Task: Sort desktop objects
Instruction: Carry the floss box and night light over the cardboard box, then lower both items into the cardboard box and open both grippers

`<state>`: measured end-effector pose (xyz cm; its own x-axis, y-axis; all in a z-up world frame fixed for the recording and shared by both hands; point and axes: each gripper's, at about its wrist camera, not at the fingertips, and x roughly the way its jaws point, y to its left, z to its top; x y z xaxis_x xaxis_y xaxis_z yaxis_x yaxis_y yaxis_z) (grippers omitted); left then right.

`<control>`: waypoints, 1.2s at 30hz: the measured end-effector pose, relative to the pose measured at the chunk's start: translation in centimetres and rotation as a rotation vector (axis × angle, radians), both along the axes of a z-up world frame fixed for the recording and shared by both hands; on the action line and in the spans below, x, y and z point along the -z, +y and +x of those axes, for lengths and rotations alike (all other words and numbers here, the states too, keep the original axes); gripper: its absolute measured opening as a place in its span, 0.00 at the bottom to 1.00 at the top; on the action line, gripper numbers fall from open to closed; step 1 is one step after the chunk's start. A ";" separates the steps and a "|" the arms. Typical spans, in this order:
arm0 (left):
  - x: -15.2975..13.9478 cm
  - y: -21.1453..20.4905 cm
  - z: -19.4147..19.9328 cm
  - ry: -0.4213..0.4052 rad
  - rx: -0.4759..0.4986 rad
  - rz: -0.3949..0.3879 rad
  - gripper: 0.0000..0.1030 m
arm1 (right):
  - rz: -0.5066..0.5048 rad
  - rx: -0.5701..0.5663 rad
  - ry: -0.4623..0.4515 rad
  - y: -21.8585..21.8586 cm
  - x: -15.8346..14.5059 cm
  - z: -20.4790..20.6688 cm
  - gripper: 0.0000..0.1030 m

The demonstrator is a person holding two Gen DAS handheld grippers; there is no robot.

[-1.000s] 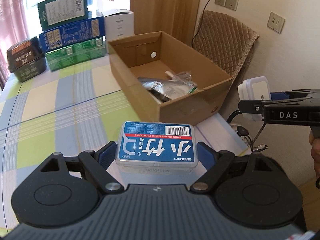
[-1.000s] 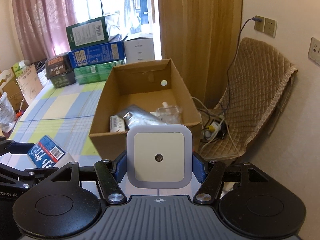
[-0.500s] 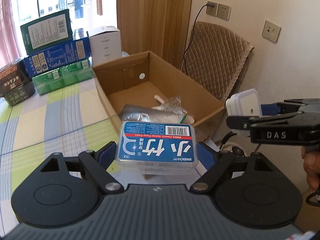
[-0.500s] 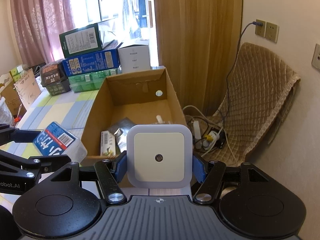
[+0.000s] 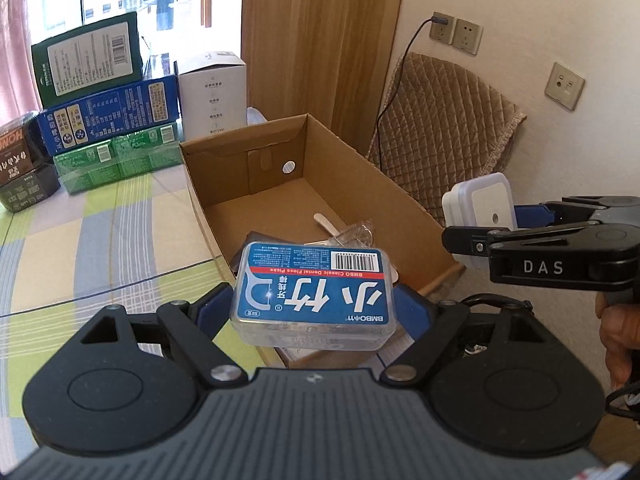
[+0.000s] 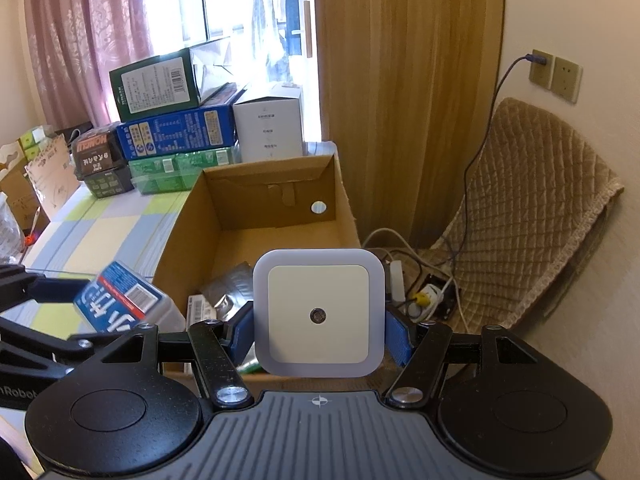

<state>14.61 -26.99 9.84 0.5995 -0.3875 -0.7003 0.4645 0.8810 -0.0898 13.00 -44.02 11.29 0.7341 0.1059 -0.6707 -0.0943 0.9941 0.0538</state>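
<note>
My left gripper [image 5: 314,312] is shut on a clear dental floss pick box [image 5: 314,292] with a blue label, held over the near end of an open cardboard box [image 5: 404,204]. My right gripper [image 6: 319,336] is shut on a square white night light [image 6: 319,314], held above the same cardboard box's [image 6: 180,232] near right corner. In the left wrist view the right gripper [image 5: 486,226] with the night light [image 5: 482,204] hovers at the right. The floss box [image 6: 120,302] shows at the left of the right wrist view. A silver pouch [image 6: 230,288] and clear wrapped items lie inside the box.
Stacked green and blue cartons [image 5: 108,120], a white carton [image 5: 212,92] and a dark package [image 5: 20,168] stand at the table's far end. A quilted chair [image 6: 532,208] with a power strip and cables [image 6: 424,296] sits right of the table. A hand [image 5: 620,328] grips the right tool.
Both grippers have moved forward with their loads, from short of the cardboard box to over its near end. The box now looks closer and larger in both views.
</note>
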 end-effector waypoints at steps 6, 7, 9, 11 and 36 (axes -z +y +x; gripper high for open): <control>1.0 -0.3 1.4 0.024 -0.002 -0.002 0.81 | 0.000 -0.006 0.003 0.3 0.4 1.6 0.60; 1.1 -0.3 1.6 0.026 -0.004 -0.002 0.81 | 0.001 -0.008 0.004 0.3 0.4 1.8 0.60; 1.3 -0.3 2.0 0.028 -0.009 -0.004 0.81 | -0.002 -0.010 0.006 0.3 0.6 2.2 0.60; 1.5 -0.2 2.4 0.030 -0.013 -0.007 0.81 | -0.003 -0.010 0.008 0.3 0.7 2.7 0.60; 2.9 1.4 4.3 0.013 -0.034 -0.011 0.93 | 0.068 -0.033 0.034 1.2 2.0 5.9 0.60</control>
<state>18.94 -25.62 6.97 0.6032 -0.3745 -0.7043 0.4328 0.8953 -0.1054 18.87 -42.77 9.30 0.7061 0.1764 -0.6858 -0.1242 0.9843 0.1253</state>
